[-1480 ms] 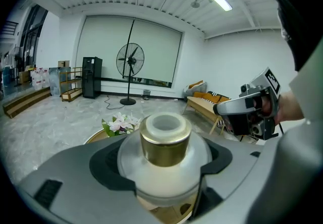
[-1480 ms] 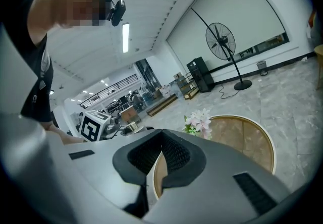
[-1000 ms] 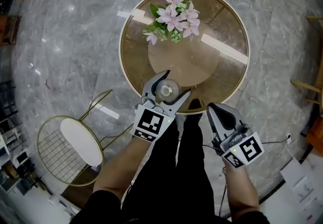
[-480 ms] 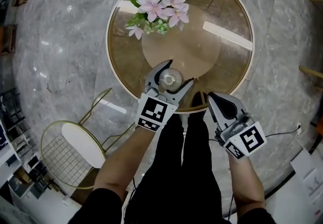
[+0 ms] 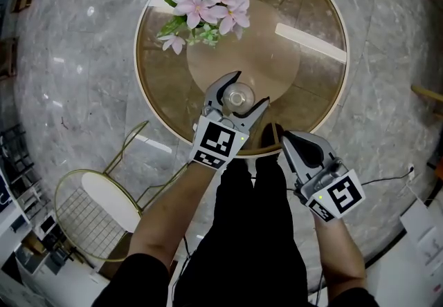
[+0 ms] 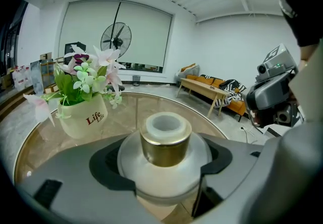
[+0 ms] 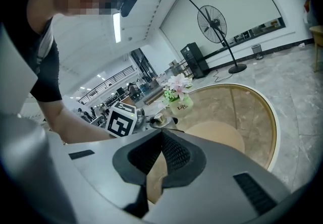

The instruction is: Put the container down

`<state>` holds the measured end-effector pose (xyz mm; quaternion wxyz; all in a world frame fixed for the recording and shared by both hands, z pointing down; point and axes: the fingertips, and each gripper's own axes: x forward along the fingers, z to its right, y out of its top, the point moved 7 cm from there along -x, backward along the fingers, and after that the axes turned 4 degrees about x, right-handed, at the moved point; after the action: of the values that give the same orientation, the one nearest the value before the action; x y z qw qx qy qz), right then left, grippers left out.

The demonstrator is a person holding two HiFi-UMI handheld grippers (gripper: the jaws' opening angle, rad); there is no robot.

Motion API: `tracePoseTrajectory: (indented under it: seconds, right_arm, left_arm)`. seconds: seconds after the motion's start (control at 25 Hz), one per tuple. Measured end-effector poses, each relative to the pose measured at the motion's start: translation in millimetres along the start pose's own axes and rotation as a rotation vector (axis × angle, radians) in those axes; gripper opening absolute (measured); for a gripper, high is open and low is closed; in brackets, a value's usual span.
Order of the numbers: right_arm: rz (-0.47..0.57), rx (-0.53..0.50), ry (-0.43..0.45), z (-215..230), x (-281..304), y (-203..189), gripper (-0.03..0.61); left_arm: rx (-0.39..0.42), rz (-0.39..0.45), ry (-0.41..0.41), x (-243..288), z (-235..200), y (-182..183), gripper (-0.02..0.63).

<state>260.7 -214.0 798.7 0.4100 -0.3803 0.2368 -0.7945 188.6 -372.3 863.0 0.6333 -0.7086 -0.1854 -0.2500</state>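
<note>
**Left gripper (image 5: pixel 242 93) with the container (image 6: pixel 166 140) at the near edge of the table (image 5: pixel 315 95)**

We grip the container's round frosted body below its gold collar, with the jaws part open around it, above the glass table close to its near edge. We cannot tell whether its base touches the glass. The right gripper (image 5: pixel 286 138) is closed on nothing, just off that edge. Caution: if we release before the base is seated, the container may strike the glass, tip, or roll off the near edge. Uneven jaw opening may drag it sideways.
</note>
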Motion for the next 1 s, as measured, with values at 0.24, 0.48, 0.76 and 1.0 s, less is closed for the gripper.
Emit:
tracePoseTrajectory:
  seconds: [0.24, 0.48, 0.76, 1.0]
  right_arm:
    - [0.000, 0.002, -0.007, 3.2, -5.0, -0.6, 0.015]
    - [0.000, 0.004, -0.004, 1.6, -7.2, -3.3, 0.015]
    - [0.003, 0.000, -0.001, -2.6, -13.6, -3.6, 0.015]
    - [0.007, -0.013, -0.002, -9.3, -21.3, 5.0, 0.015]
  left_arm:
    - [0.044, -0.010, -0.003, 11.6, 0.5, -2.6, 0.348]
    - [0.064, -0.029, -0.001, 18.2, 2.7, -10.7, 0.350]
    - [0.079, -0.052, 0.017, 18.5, 5.4, -18.6, 0.350]
    - [0.098, -0.034, 0.016, 5.2, 10.0, -5.3, 0.354]
